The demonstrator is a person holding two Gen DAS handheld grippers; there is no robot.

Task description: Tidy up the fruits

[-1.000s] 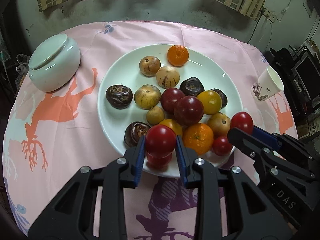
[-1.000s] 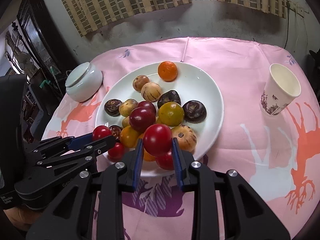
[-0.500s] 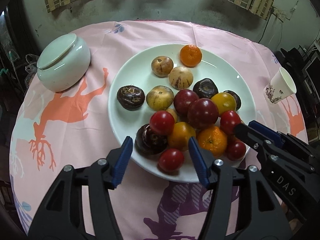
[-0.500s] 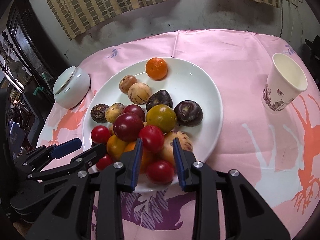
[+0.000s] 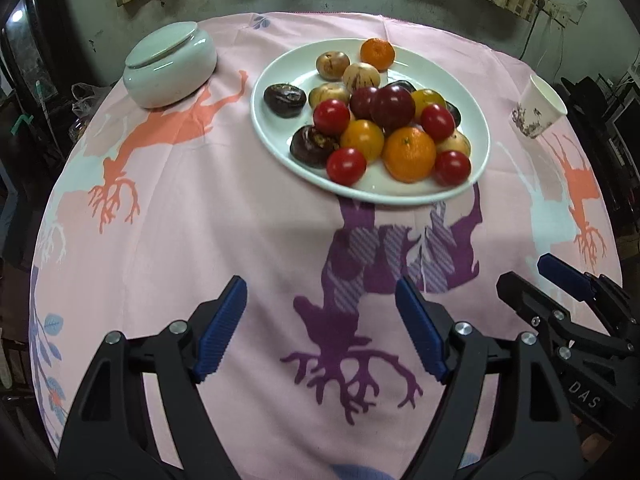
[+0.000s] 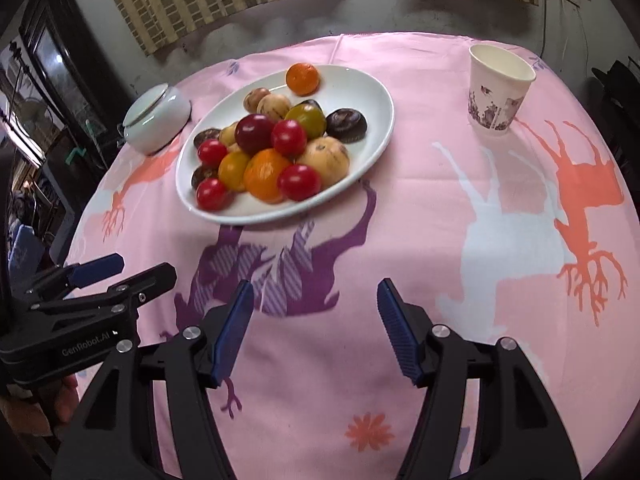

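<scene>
A white plate (image 5: 380, 190) (image 6: 360, 88) holds a pile of fruit: red tomatoes (image 5: 346, 165) (image 6: 299, 182), oranges (image 5: 409, 154) (image 6: 266, 175), dark purple and tan fruits. My left gripper (image 5: 318, 292) hovers over bare cloth well short of the plate. Its jaws are opening and nothing is between them. It also shows at the left of the right wrist view, left gripper (image 6: 144, 266). My right gripper (image 6: 315, 288) is likewise back from the plate, jaws opening and empty. In the left wrist view the right gripper (image 5: 524, 276) sits at the right edge.
A pale lidded ceramic bowl (image 5: 170, 64) (image 6: 156, 120) stands left of the plate. A printed paper cup (image 5: 538, 106) (image 6: 498, 90) stands at the right. The round table wears a pink cloth (image 5: 224, 208) with deer prints; a wall and curtains lie behind.
Both grippers let go of the red tomatoes they held, which now rest on the pile. Both opened wide and pulled back from the plate toward the near table edge.
</scene>
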